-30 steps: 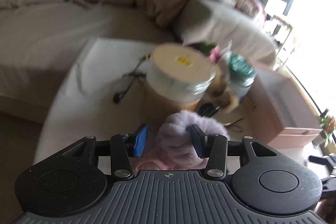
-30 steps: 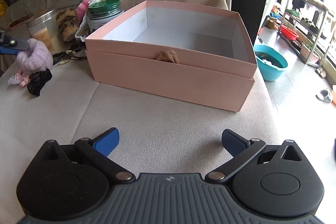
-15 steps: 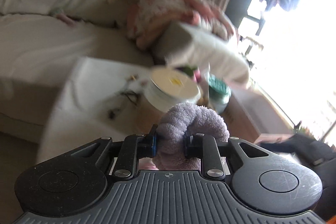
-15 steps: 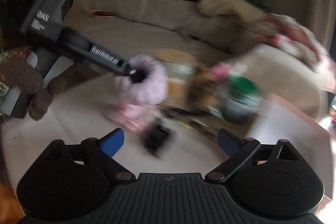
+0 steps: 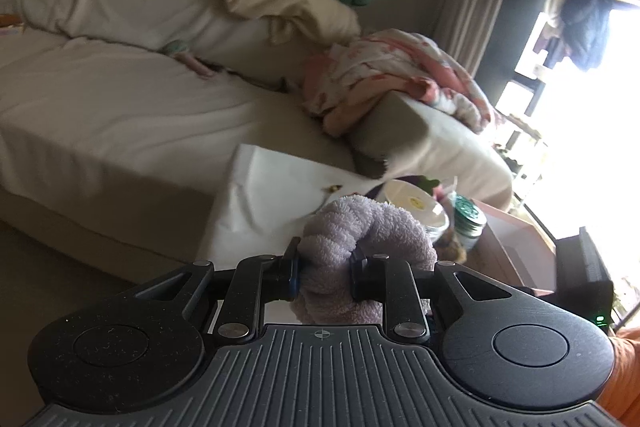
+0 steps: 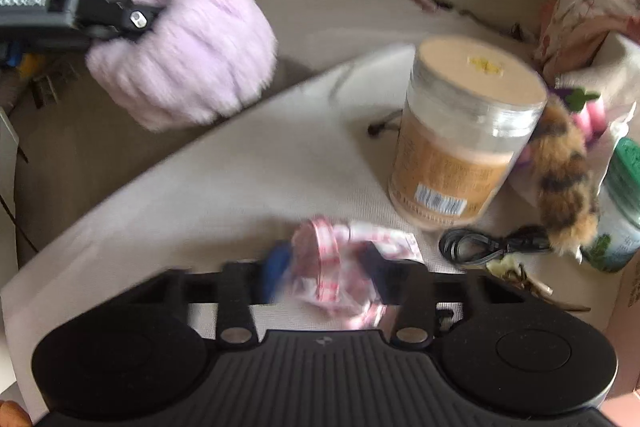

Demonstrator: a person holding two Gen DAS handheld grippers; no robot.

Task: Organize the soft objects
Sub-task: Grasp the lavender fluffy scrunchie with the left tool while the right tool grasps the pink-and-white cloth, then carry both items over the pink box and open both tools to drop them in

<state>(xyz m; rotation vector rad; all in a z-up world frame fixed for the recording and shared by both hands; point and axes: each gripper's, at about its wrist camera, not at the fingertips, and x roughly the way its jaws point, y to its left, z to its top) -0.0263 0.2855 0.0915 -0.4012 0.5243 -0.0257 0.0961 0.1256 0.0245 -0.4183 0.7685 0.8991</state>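
My left gripper (image 5: 324, 277) is shut on a fluffy lilac scrunchie (image 5: 360, 239) and holds it lifted above the white table (image 5: 264, 203). The same lilac scrunchie (image 6: 188, 47) shows at the upper left of the right wrist view, pinched by the left gripper's fingers (image 6: 120, 15). My right gripper (image 6: 326, 279) has closed around a pink-and-white checked scrunchie (image 6: 344, 267) that lies on the table (image 6: 200, 187). The pink box (image 5: 516, 243) stands at the right of the left wrist view.
A tall jar with a tan label (image 6: 460, 131), a brown and black furry toy (image 6: 564, 179), a green-lidded jar (image 6: 620, 203) and a black cable (image 6: 480, 247) stand to the right on the table. A sofa with cushions and blankets (image 5: 120, 87) lies behind.
My left gripper shut on the lilac scrunchie and raised it off the table. My right gripper swung left from the pink box, came down and closed around the checked scrunchie.
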